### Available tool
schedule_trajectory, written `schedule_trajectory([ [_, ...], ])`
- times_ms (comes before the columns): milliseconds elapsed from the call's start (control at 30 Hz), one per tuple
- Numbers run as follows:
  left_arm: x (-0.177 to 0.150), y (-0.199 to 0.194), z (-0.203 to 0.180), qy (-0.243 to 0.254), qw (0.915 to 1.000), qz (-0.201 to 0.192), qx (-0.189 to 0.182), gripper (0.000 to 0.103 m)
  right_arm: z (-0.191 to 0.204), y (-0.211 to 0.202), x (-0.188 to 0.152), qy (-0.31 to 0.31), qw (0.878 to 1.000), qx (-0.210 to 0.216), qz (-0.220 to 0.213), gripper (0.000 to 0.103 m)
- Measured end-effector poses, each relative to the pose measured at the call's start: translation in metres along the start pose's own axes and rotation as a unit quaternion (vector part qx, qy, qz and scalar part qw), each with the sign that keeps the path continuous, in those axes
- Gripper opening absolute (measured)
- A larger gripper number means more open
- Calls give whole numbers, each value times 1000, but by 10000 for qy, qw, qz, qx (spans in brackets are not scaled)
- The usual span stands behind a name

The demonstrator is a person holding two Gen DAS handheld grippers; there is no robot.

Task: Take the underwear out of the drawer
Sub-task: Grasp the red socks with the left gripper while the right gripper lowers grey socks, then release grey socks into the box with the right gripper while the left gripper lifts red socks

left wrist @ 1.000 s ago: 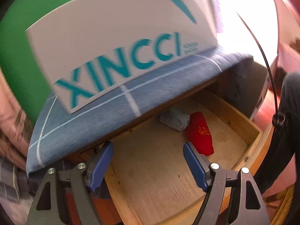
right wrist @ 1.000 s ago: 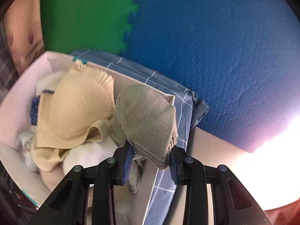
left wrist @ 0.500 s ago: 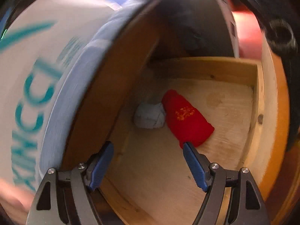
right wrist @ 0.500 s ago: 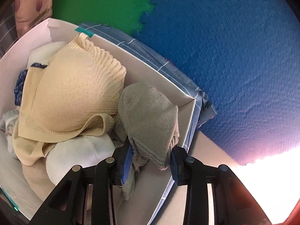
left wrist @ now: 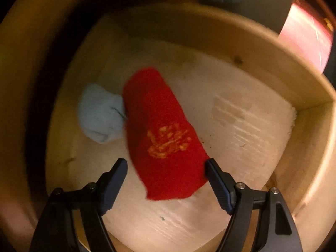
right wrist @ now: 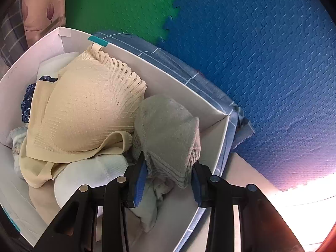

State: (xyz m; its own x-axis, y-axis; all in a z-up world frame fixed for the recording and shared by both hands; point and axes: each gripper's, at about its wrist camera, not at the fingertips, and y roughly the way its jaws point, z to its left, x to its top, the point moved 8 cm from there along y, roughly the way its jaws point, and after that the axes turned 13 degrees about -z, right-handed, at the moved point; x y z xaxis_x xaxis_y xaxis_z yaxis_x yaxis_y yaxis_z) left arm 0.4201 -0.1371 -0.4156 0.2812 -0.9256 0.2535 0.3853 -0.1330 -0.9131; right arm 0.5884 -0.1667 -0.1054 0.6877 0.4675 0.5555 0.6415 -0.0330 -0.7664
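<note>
In the left wrist view a red folded garment (left wrist: 166, 134) with a yellow print lies on the floor of the open wooden drawer (left wrist: 241, 48). A light blue bundle (left wrist: 100, 113) lies touching its left side. My left gripper (left wrist: 166, 168) is open, its fingertips on either side of the red garment's near end. In the right wrist view my right gripper (right wrist: 168, 172) is shut on a grey sock-like garment (right wrist: 168, 130) and holds it over the right end of a white box (right wrist: 184, 88).
The white box holds a beige bra (right wrist: 88, 109), white socks (right wrist: 88, 176) and a dark patterned item (right wrist: 28, 103). It stands on a blue checked cloth (right wrist: 189, 71). Blue (right wrist: 262, 63) and green (right wrist: 121, 6) foam mats lie behind. The drawer walls enclose the left gripper.
My left gripper has moved from outside the drawer down into it, close over the red garment. My right gripper has carried the grey garment further over the white box.
</note>
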Motion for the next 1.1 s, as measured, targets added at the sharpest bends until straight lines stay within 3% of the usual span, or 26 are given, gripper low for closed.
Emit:
schedule_trajectory([
  [67, 8, 2, 0, -68, 9998, -101, -150, 72, 1, 1, 0, -67, 10000, -8, -9, 35],
  [133, 11, 9, 2, -247, 9992, -29, -302, 49, 2, 3, 1, -172, 9998, -74, -33, 36],
  [167, 12, 9, 3, -319, 9989, -57, -334, 42, 2, 3, 1, -170, 9998, -78, -37, 37],
  [267, 12, 4, 4, -261, 9984, -146, -474, 36, 2, 3, 1, -133, 9999, -80, -42, 37],
  [467, -7, -27, 12, 727, 9956, -581, 63, 34, 3, 3, 1, -160, 9998, -133, -6, 37],
  [533, -16, -36, 20, 810, 9946, -639, 145, 34, 3, 5, 1, -179, 9997, -151, 18, 37],
  [667, -31, -55, 30, 781, 9938, -793, -11, 34, 3, 6, 2, -237, 9994, -228, 78, 37],
  [800, -48, -80, 52, 269, 9909, -1217, -501, 35, 4, 7, 1, -333, 9989, -300, 166, 37],
  [933, -80, -99, 64, 416, 9906, -1285, -234, 35, 3, 8, 0, -375, 9985, -322, 225, 37],
  [1100, -111, -132, 57, -245, 9872, -1572, -122, 35, 5, 9, 0, -505, 9974, -426, 301, 38],
])
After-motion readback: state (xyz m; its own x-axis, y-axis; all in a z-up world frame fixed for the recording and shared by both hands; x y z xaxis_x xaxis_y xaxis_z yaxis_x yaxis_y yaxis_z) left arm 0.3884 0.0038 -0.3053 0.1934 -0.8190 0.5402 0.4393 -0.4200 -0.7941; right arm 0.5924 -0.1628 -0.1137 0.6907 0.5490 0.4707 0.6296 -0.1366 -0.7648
